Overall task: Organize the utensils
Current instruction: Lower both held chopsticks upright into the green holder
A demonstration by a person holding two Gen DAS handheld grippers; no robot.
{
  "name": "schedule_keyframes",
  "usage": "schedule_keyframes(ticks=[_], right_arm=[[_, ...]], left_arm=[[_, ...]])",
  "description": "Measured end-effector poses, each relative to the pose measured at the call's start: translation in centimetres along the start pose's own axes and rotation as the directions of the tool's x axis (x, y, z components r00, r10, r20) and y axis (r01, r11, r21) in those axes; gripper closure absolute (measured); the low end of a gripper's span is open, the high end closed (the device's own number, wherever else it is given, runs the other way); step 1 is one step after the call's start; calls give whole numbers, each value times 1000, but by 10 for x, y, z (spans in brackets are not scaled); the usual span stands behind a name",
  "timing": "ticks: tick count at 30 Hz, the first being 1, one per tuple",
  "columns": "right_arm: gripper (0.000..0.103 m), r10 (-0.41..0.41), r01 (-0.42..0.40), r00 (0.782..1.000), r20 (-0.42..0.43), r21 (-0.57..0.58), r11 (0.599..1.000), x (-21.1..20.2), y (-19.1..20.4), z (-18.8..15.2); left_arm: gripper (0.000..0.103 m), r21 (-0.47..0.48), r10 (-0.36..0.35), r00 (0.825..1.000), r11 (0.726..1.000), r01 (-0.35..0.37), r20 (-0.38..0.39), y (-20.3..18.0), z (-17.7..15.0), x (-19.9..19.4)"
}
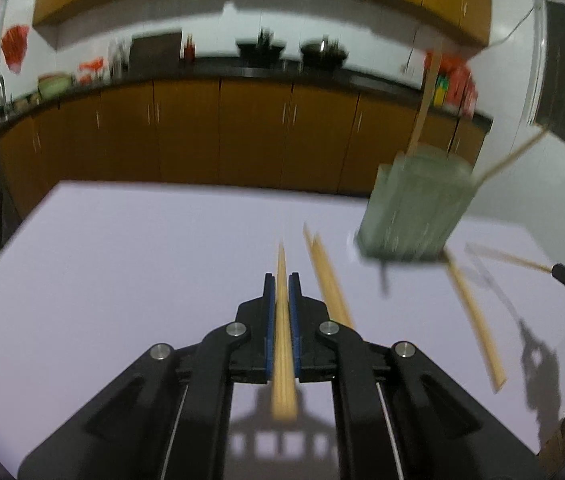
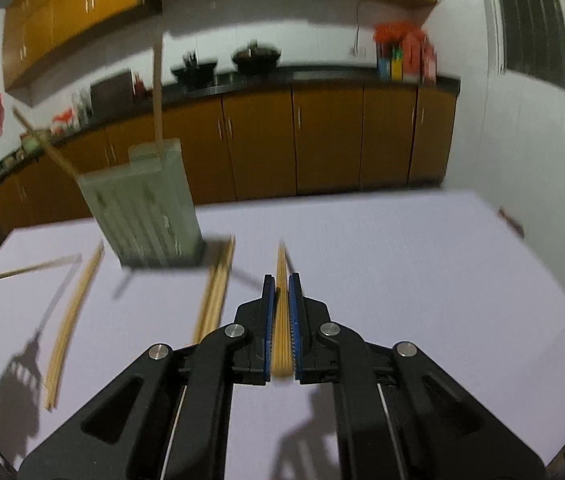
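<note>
Step in hand: carrying chopsticks to the holder. Left gripper [image 1: 281,280] pinches a pale wooden chopstick [image 1: 282,344]; right gripper [image 2: 281,280] pinches another wooden chopstick [image 2: 281,320]. Translucent green slotted holder [image 2: 150,204] stands near the white table's [image 2: 422,280] far edge, loose pairs [image 2: 216,292] beside it. Next, likely: tip each upright over the holder's mouth.

One holder [image 2: 146,208] on the worktop [image 2: 402,272] — two chopsticks standing in it, two pairs lying loose, and two grippers, each clamping chopsticks.
</note>
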State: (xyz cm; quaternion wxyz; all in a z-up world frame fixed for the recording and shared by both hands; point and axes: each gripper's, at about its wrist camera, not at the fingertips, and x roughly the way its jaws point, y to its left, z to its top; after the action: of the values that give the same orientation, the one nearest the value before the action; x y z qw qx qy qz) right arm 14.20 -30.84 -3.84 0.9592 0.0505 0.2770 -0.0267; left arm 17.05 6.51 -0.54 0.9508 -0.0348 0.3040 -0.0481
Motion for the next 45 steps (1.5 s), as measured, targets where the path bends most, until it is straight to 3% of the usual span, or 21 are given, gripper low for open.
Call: schedule_keyframes(ticks=[6,12,16,19,21,26,30,33,40,45], right_arm=[[95,6,-7,994,107,8,1000,-20,-1,32],[95,42,-44,988,148,12,999,-35,2,57],[95,126,-128,976,179,2,992,-54,8,77],[95,226,-231,951,212,1,973,-75,12,94],[95,287,-296,923,257,-3,955,-89,18,109],[95,305,-310,885,352,-44,950,-92,42,135],[95,284,-277,880,381,-74,958,-73,63,146],[95,269,-259,895,355,-75,963,-49,71,148],[95,255,-250,931,261,-52,967,-13,76,135],[95,261,-256,943,208,-50,965,2,79,127]], left_arm=[[95,-22,-22,992,999,25,126,1,45,-27],[95,-4,-68,985,998,69,161,-8,70,-41],[95,18,-126,974,992,125,187,-21,85,-58],[95,32,-181,959,983,179,220,-35,100,-71],[95,38,-213,944,977,211,253,-46,112,-79],[96,36,-233,902,971,237,362,-74,145,-89],[95,16,-217,871,972,234,441,-91,164,-85],[96,-3,-208,856,971,237,474,-97,171,-73],[95,10,-191,872,978,209,450,-109,167,-20],[95,11,-212,903,975,224,373,-112,158,14]])
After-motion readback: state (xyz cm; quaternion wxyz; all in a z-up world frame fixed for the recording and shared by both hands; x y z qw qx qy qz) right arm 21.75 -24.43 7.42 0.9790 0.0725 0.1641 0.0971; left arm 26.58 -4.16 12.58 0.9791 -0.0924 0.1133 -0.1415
